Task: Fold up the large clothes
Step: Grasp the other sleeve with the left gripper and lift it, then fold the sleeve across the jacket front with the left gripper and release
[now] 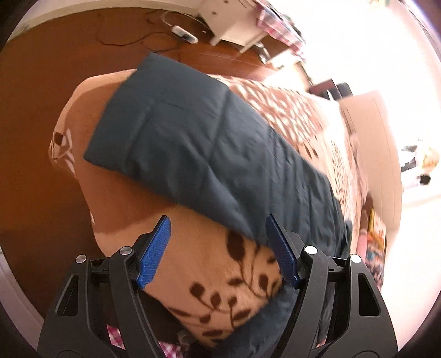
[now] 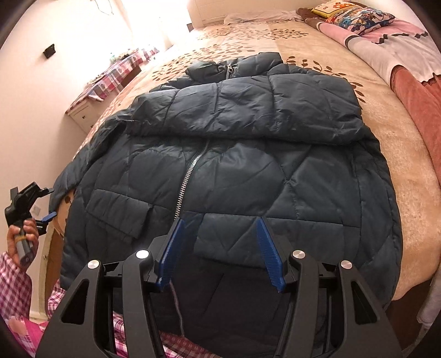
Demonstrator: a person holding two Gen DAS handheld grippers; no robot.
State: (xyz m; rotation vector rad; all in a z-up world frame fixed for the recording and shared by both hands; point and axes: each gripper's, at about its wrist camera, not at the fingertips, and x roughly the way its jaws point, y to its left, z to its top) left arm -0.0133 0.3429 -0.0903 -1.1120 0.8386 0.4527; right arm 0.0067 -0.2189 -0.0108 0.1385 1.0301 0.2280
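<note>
A beige bedspread (image 2: 325, 79) printed with brown leaves covers the bed, and at its far right corner lie cartoon-print pillows (image 2: 355, 13) on a pink and white blanket (image 2: 386, 46). Along the bed's left edge stands a white cabinet (image 2: 82, 115) under a pink checked cloth (image 2: 118, 71). On the brown floor (image 1: 55, 68) beyond the bed's corner lies what looks like a white power strip (image 1: 184, 33) with dark cables.

Dark teal quilted puffer jacket (image 2: 234, 165) lies zip-up on beige leaf-print bedspread (image 2: 408, 170), sleeves folded across chest, hem at near bed edge. Right gripper (image 2: 219, 247), blue-padded jaws apart, empty, above hem. Left gripper (image 2: 41, 217) at left bed edge.
</note>
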